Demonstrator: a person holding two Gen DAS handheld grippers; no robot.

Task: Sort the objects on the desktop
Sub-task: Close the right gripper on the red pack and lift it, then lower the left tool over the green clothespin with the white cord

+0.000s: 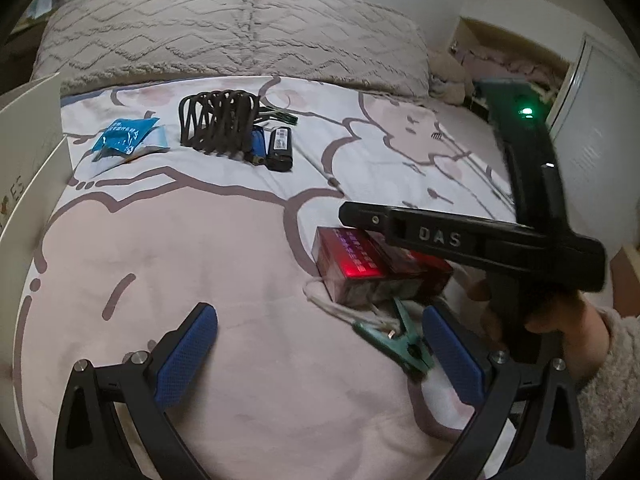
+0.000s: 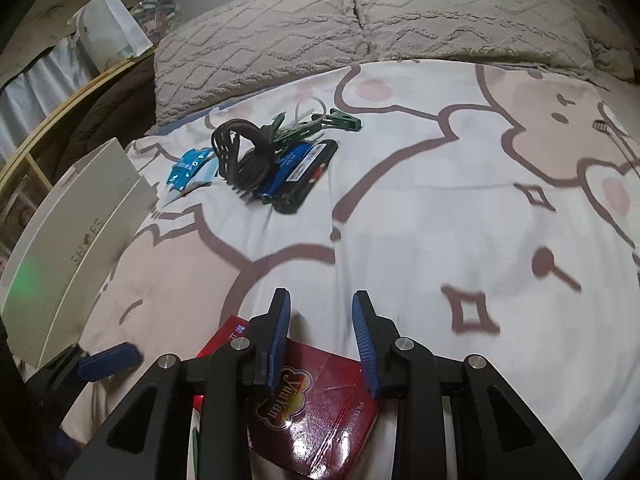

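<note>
A: Where was the red box (image 2: 316,412)?

B: On the bedspread (image 2: 400,208), under the right claw (image 2: 322,336), whose jaws were as closed as they go and held nothing. The left claw (image 1: 320,354) gaped, empty.

A: Which step?

B: Probably repositioning; next, opening around the box.

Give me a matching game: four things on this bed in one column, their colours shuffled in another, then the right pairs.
Things:
1. shiny box
2. clip
3. packet
4. cable coil

Colours:
a. blue
b. dark
c. red
d. green

Pairs: 1-c, 2-d, 3-a, 4-b.
</note>
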